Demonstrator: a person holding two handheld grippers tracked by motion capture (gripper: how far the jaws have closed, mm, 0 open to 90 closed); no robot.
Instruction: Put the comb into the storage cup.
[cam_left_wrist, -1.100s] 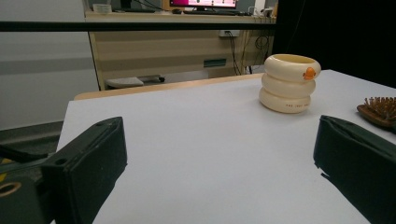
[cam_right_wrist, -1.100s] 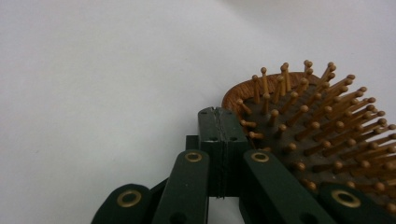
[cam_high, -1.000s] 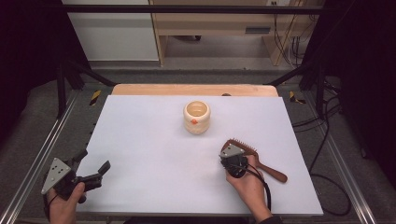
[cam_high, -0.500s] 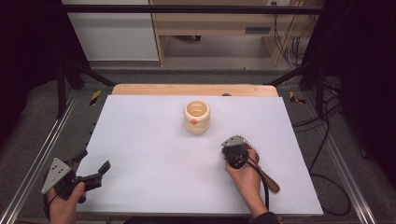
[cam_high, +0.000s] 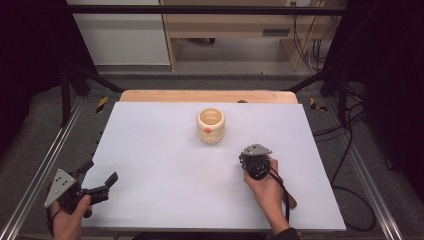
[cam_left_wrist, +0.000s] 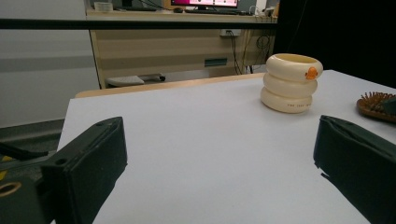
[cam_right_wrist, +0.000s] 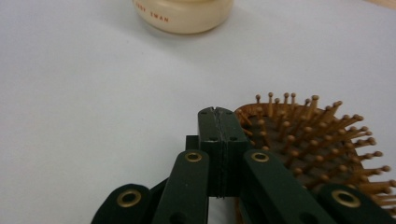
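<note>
Hovering right gripper (cam_right_wrist: 218, 112), jaws pressed together, empty, sat at edge of wooden hairbrush (cam_right_wrist: 322, 149) lying near cream cup (cam_high: 210, 125). Left gripper (cam_high: 100, 181) waited spread wide. Step looked like approach; next move needed jaws reopened for grasp.

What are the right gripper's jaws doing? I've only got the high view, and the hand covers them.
Observer: In the right gripper view, the right gripper is shut, with its jaws pressed flat together and nothing between them.
Operator: Where's the hairbrush head?
Observer: The hairbrush lies bristles up, right beside those jaws and not gripped.
Operator: What's the cup like side-on?
Observer: In the left gripper view, the cup looks like three stacked cream rings.
</note>
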